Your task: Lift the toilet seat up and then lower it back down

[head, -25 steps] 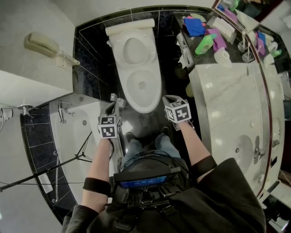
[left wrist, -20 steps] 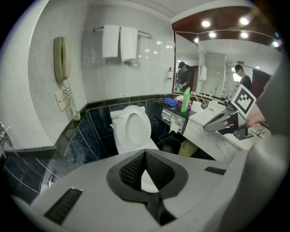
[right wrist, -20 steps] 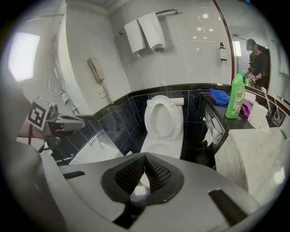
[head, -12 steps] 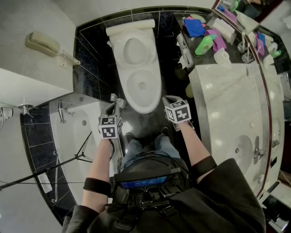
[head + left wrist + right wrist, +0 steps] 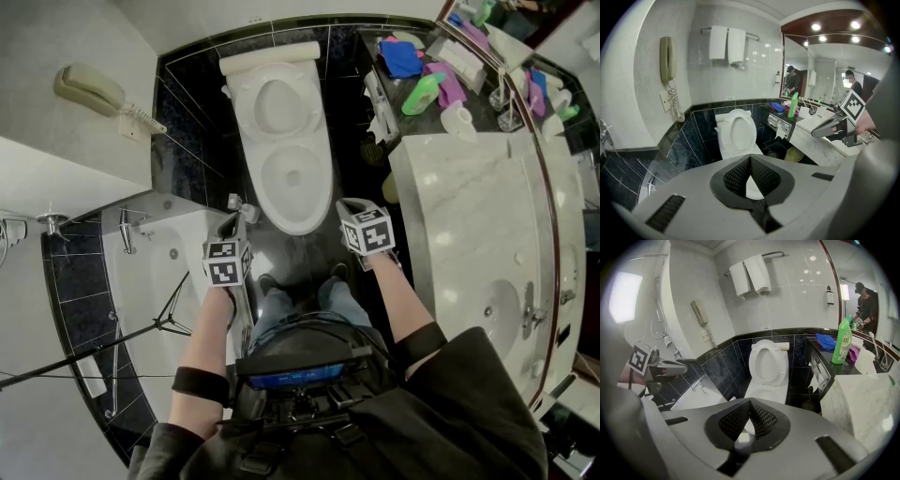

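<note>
The white toilet (image 5: pixel 286 141) stands against the dark tiled wall, ahead of both grippers. Its seat (image 5: pixel 277 101) is raised and leans back on the tank, so the bowl (image 5: pixel 295 178) lies open. The upright seat ring (image 5: pixel 736 133) also shows in the left gripper view, and again as the ring (image 5: pixel 768 362) in the right gripper view. My left gripper (image 5: pixel 236 204) hovers shut and empty off the bowl's front left. My right gripper (image 5: pixel 345 206) hangs shut and empty off its front right. Neither touches the toilet.
A bathtub (image 5: pixel 159 272) with a chrome tap (image 5: pixel 125 228) lies at the left. A marble counter (image 5: pixel 469 216) with a basin, bottles and cloths fills the right. A wall phone (image 5: pixel 89 92), a yellowish bin (image 5: pixel 390 186) and a tripod (image 5: pixel 141 330) stand nearby.
</note>
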Available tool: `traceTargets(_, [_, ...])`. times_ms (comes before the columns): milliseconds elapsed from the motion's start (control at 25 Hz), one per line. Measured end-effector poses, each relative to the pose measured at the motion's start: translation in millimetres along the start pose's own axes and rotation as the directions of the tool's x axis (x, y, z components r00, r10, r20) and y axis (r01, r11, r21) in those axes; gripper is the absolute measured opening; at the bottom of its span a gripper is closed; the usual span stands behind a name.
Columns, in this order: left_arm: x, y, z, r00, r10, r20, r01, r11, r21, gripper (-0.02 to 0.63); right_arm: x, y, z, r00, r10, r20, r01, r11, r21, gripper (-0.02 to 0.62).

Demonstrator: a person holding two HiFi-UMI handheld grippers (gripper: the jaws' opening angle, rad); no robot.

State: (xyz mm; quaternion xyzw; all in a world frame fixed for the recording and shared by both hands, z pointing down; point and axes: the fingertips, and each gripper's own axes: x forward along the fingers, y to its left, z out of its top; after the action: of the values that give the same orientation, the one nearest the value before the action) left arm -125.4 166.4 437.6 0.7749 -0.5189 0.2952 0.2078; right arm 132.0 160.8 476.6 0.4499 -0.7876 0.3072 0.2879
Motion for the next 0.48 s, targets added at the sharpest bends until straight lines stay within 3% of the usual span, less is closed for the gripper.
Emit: traceTargets(480, [-0.8, 0.3, -2.2, 1.0, -0.002, -0.004, 0.002, 1.0, -0.012, 0.008, -0.2, 2.8, 2.5, 1.0, 0.0, 0.002, 0.0, 1.0, -0.012, 0.014])
